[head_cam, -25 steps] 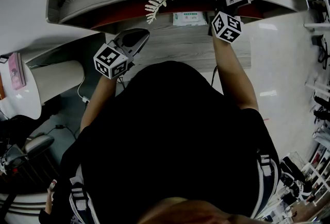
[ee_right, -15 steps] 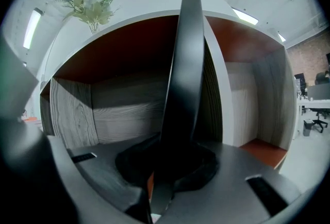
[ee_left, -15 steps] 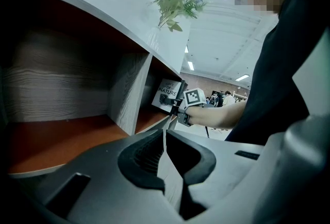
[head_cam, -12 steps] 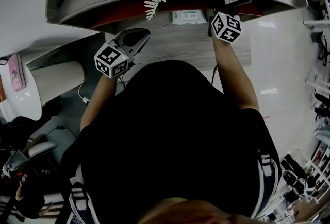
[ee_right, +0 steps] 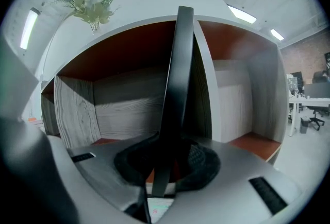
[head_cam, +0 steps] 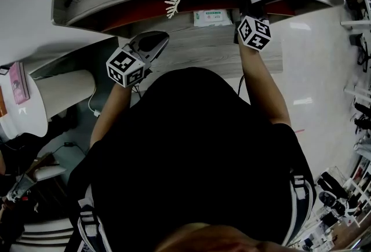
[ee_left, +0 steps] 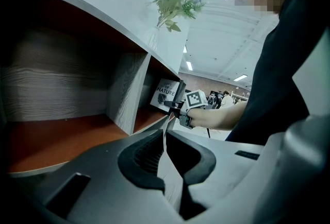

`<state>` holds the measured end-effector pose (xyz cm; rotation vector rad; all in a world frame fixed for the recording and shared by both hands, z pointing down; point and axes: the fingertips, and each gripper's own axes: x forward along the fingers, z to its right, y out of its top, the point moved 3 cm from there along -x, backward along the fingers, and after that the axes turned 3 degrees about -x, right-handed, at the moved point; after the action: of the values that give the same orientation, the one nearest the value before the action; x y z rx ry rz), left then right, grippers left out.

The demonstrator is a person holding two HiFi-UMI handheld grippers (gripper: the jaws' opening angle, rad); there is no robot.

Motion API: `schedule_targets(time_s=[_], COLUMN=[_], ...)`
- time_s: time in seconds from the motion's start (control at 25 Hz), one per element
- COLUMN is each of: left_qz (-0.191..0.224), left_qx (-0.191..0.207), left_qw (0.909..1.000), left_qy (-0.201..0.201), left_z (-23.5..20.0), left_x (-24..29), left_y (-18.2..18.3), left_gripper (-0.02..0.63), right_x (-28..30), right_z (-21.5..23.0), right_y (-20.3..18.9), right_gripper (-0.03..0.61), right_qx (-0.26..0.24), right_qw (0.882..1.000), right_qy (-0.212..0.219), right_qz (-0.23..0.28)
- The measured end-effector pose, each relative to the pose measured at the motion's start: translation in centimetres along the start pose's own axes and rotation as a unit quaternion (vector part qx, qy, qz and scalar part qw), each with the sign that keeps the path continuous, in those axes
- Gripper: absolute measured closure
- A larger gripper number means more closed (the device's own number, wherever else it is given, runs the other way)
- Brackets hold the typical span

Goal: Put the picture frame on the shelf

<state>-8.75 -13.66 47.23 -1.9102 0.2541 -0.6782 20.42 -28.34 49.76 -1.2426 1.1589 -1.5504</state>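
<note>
**Frame in the shelf, right jaws loosening**

At 11 o'clock my left gripper (ee_left: 165, 133) sits closed and empty before the shelf (head_cam: 214, 51). At 1 o'clock my right gripper (ee_right: 168, 161) has just been opening. The picture frame (ee_right: 178, 79) stands edge-on between its slackened jaws, inside a shelf compartment.

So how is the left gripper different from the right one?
The left gripper's jaws are shut and empty; the right gripper's jaws have just been opening, with the frame standing between them. The left gripper hangs outside the shelf; the right gripper reaches into it. Both carry a marker cube.
</note>
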Motion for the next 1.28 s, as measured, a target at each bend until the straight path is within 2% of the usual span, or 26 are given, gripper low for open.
schedule_targets(time_s=[0.4, 0.6, 1.08, 1.28], left_qz=[0.000, -0.001, -0.003, -0.008], left_qx=[0.005, 0.004, 0.007, 0.010], left_qw=[0.9999, 0.9999, 0.9997, 0.9995], left_qy=[-0.011, -0.014, -0.024, -0.029], left_z=[0.7, 0.6, 1.1, 1.4], left_x=[-0.2, -0.3, -0.7, -0.6], left_y=[-0.1, -0.3, -0.2, -0.4], left_gripper=[0.581, 0.581, 0.581, 0.581], right_x=[-1.5, -1.5, -3.3, -4.2], right_z=[0.0, 0.1, 0.0, -0.3], right_y=[-0.5, -1.1, -1.6, -2.0], right_gripper=[0.505, 0.462, 0.448, 0.410], right_qx=[0.006, 0.017, 0.029, 0.031], right_qw=[1.000, 1.000, 0.999, 0.999], right_qy=[-0.005, 0.001, 0.001, 0.017], right_qz=[-0.004, -0.013, -0.016, -0.012])
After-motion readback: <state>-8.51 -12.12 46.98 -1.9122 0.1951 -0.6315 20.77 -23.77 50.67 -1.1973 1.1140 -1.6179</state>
